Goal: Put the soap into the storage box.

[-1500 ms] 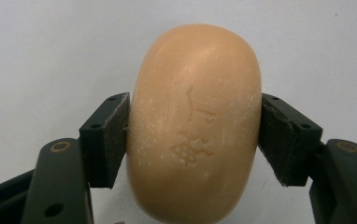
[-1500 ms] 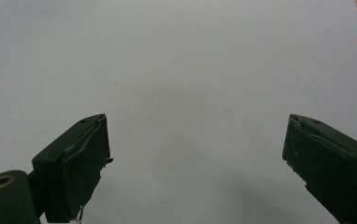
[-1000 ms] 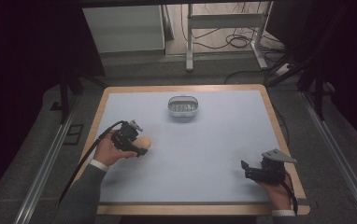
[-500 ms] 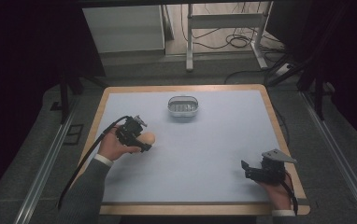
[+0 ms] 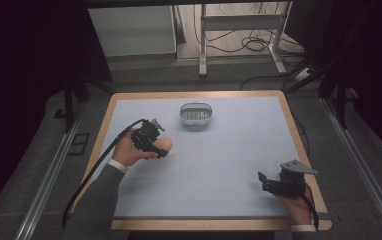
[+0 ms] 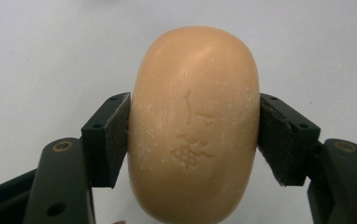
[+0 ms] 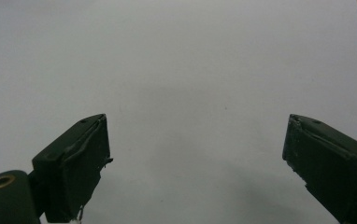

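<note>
two grippers over a pale blue desk (image 5: 219, 165) with a wooden rim. left gripper (image 5: 160, 144) clamped on a tan oval bar of soap (image 5: 164, 144), one black pad pressed flat against each long side. seen from the left gripper view (image 6: 194, 135): soap (image 6: 194, 126) upright between the jaws, bulging past the pads (image 6: 113, 135) above and below, a faint stamped mark on its face, fine white scuffs across the surface. cannot tell whether the soap touches the desk or hangs just above it. held by the left hand (image 5: 126, 150), grey sleeve with a white cuff behind it, black cable trailing back from the gripper toward the near left edge.

beyond the left gripper and off to its right, apart from it, a small oval metal dish (image 5: 196, 114) near the far edge of the desk; contents too small to tell.

right gripper (image 5: 265, 182) well apart from the left one, at the near right corner, held low by the right hand (image 5: 294, 205), grey three-cornered plate on top. jaws spread wide in the right gripper view (image 7: 195, 158), nothing between them but bare desk surface (image 7: 176, 70), a sliver of wooden rim at the upper right corner.

past the desk, grey floor, loose cables and the legs of a metal frame (image 5: 239, 22).
</note>
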